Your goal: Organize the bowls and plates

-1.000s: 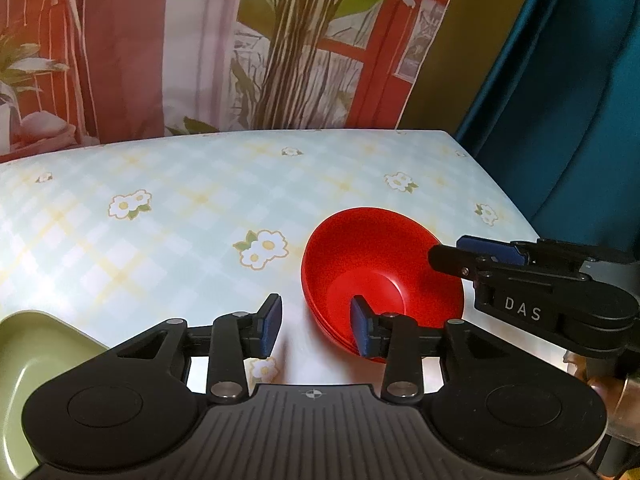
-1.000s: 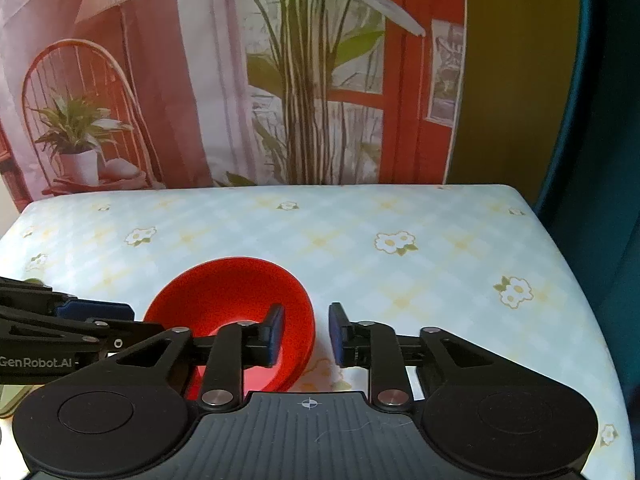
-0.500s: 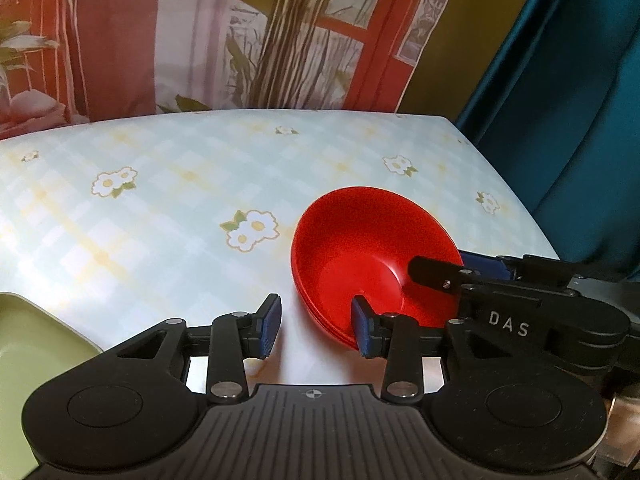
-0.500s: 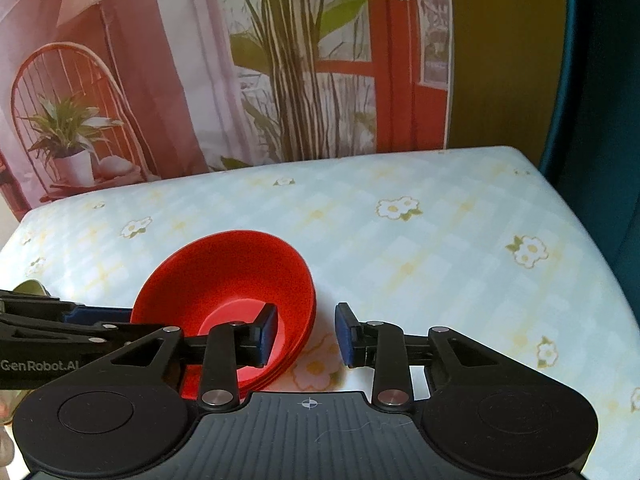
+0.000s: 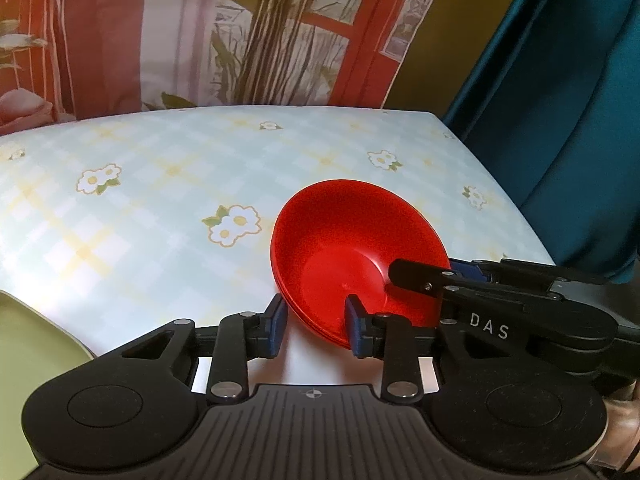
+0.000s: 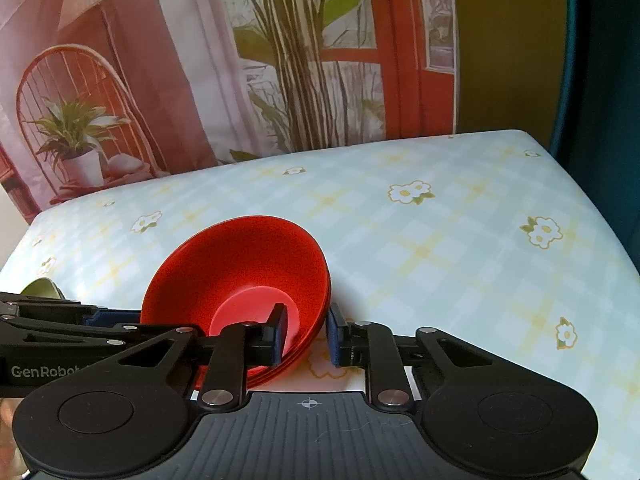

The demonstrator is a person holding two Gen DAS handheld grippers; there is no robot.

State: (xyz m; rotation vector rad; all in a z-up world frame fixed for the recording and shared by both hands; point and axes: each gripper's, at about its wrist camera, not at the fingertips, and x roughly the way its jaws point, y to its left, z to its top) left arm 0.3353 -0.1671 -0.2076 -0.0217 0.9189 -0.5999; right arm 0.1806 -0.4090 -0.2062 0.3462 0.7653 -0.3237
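Red bowl stack [image 5: 352, 252]: round, shallow, glossy plastic. Several nested rims show as thin layered edges at its near side, best seen in the right wrist view [image 6: 240, 276]. The interior is smooth with a flat circular base. The stack sits tilted, its mouth turned toward the left side of the table.

Right gripper [image 6: 306, 334]: jaws apart, straddling the stack's rim at its 5 o'clock edge. One blue-padded finger [image 6: 278, 332] lies inside the bowl, the other outside [image 6: 334, 336]. Contact with the wall cannot be confirmed. In the left wrist view the same gripper [image 5: 424, 276] enters from 3 o'clock, black with white "DAS" lettering.

Left gripper [image 5: 316, 326]: jaws apart, straddling the rim at the stack's 6 o'clock edge. Its right pad [image 5: 354, 326] is inside the bowl, its left pad [image 5: 276, 326] outside. Whether either touches the wall cannot be told. In the right wrist view its black body, marked "GenRobot", reaches in from 9 o'clock; its tips are hidden there.

Table [image 5: 160, 208]: covered with smooth, slightly glossy cloth, pale blue-and-yellow check with white daisy prints.

Pale green plate [image 5: 28, 344]: matte, curved rim, at 8 o'clock in the left wrist view, well apart from the stack.

Backdrop [image 6: 240, 60]: printed fabric showing plants, a chair and red frames. Teal curtain [image 5: 560, 100] at 2 o'clock.
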